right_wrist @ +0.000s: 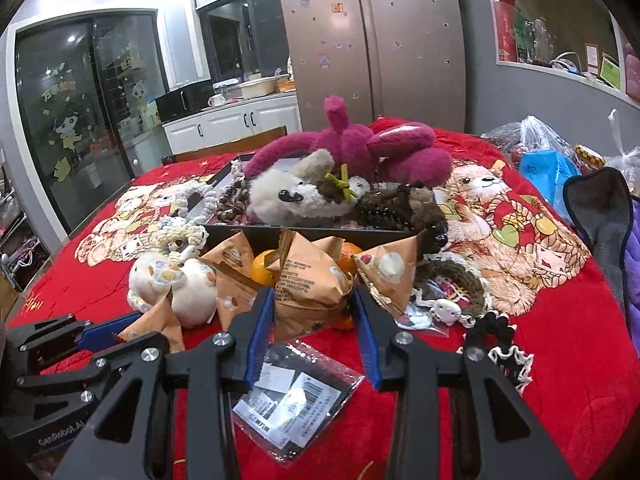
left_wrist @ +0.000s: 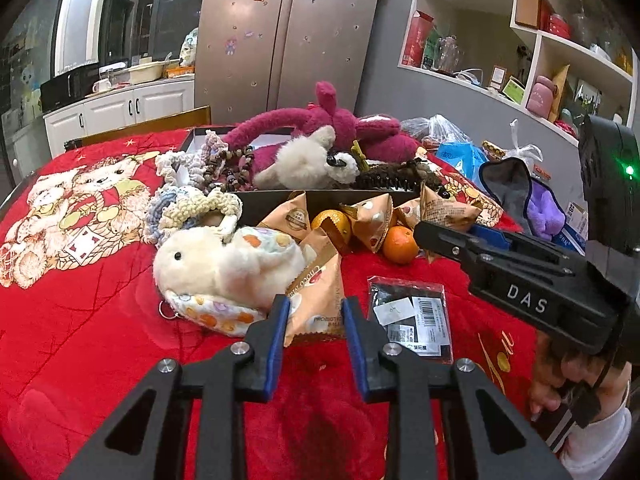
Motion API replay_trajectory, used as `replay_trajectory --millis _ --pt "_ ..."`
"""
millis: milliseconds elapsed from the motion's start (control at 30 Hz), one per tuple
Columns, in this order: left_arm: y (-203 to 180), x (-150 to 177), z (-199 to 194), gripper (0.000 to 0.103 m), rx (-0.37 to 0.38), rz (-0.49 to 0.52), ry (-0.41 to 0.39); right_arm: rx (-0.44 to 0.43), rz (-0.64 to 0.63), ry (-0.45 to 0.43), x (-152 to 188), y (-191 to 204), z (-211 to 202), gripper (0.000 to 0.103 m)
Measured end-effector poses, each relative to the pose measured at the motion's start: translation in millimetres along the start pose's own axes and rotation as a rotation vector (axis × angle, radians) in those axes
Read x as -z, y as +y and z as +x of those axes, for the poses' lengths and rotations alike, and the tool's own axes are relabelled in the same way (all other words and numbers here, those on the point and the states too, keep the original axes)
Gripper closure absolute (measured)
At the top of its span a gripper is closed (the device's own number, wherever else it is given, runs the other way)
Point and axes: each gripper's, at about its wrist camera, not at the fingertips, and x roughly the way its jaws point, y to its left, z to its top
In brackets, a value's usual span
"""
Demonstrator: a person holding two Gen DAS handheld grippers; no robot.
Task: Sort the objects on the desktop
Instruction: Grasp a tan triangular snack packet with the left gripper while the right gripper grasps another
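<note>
My left gripper point(left_wrist: 315, 302) is shut on a tan snack packet point(left_wrist: 316, 276), its blue pads against both sides of the packet's lower end. In the right wrist view my right gripper point(right_wrist: 313, 292) is shut on another tan snack packet point(right_wrist: 308, 276) at the front of the pile. More tan packets point(left_wrist: 372, 216) and two oranges point(left_wrist: 400, 244) lie against the black tray point(left_wrist: 272, 200), which holds a pink plush point(left_wrist: 340, 120) and a white fluffy toy point(left_wrist: 308, 160). A cream plush point(left_wrist: 224, 264) lies left of my left gripper.
A flat plastic bag with barcode labels point(right_wrist: 296, 396) lies on the red blanket point(left_wrist: 80, 320) under my right gripper. Crochet pieces point(right_wrist: 452, 292) sit to the right, grey and purple cloth point(left_wrist: 520, 196) and plastic bags point(left_wrist: 456, 152) beyond. A person's hand point(left_wrist: 560, 372) holds the right gripper.
</note>
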Motion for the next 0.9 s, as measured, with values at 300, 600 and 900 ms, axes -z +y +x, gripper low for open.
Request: replay_trajectory --millis 300,600,900 --pt "4.3 -2.4 -10.1 0.079 0.012 -0.021 -0.041 -0.02 0.007 -0.006 0.3 1.2 -2.3 0.063" --pt "8.8 2.1 5.8 0.079 0.029 -0.033 0.037 -0.022 -0.001 0.008 0.6 2.0 1.0 0.063" --pt "-1.4 18.1 30.7 0.063 -0.048 0.04 0.167 -0.029 -0.011 0.025 1.8 5.0 3.5 0.063"
